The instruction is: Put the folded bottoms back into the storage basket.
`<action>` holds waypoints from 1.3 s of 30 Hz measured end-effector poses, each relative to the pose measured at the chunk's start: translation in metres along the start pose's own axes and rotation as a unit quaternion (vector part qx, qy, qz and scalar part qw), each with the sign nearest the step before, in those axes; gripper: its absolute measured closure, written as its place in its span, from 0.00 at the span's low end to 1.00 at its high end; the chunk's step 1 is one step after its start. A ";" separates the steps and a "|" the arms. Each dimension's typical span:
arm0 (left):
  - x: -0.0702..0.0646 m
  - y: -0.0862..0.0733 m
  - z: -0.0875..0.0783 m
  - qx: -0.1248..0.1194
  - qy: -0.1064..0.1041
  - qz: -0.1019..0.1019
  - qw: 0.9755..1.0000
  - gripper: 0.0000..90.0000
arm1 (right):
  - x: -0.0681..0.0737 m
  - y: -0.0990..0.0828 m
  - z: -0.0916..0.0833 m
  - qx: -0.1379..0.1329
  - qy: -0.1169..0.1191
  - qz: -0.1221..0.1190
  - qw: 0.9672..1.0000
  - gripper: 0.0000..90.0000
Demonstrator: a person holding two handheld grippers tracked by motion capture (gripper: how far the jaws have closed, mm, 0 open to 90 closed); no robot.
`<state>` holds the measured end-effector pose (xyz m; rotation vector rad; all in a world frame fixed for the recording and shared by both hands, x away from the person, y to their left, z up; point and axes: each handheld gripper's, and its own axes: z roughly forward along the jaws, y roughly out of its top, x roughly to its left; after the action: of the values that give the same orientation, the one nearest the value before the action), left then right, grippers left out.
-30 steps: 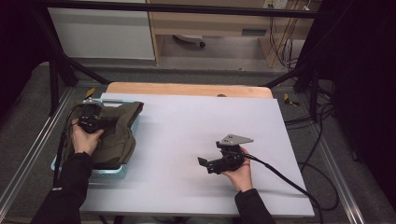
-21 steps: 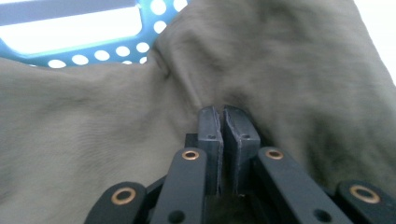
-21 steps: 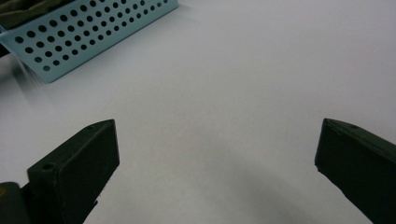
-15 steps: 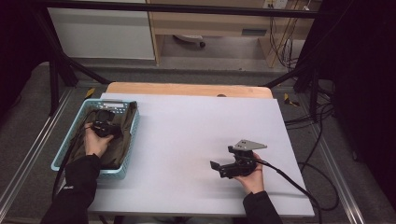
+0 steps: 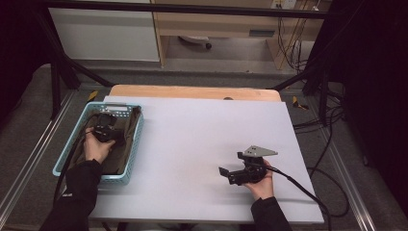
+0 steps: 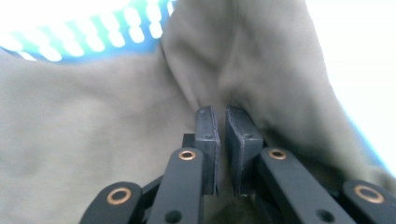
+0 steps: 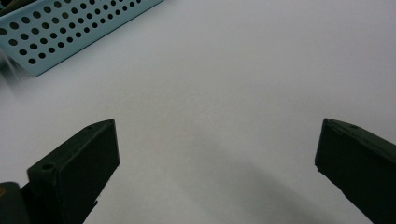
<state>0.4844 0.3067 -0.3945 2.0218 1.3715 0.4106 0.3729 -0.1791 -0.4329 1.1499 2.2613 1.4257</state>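
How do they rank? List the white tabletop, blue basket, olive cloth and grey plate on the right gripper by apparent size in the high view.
1. white tabletop
2. blue basket
3. olive cloth, partly hidden by the left hand
4. grey plate

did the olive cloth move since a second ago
Yes. The olive cloth, pinched by the left tool, went from draped over the blue basket's table-side rim to down inside it.
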 end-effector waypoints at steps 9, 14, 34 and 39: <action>-0.002 0.015 -0.010 -0.051 -0.028 -0.021 0.998 0.95 | 0.000 -0.001 0.002 0.002 0.000 0.001 1.000 0.00; -0.009 0.012 0.003 -0.042 -0.041 -0.013 0.998 0.98 | 0.000 -0.001 0.001 0.003 0.000 0.000 1.000 0.00; -0.014 0.002 0.041 0.044 0.000 0.014 0.999 0.99 | 0.000 -0.002 0.003 0.004 0.002 -0.003 1.000 0.00; -0.015 0.000 0.047 0.066 0.006 0.022 0.998 0.99 | 0.000 -0.002 0.003 0.003 0.001 -0.003 1.000 0.00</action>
<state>0.5056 0.2772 -0.4272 2.1635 1.3946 0.3600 0.3736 -0.1776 -0.4358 1.1430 2.2709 1.4197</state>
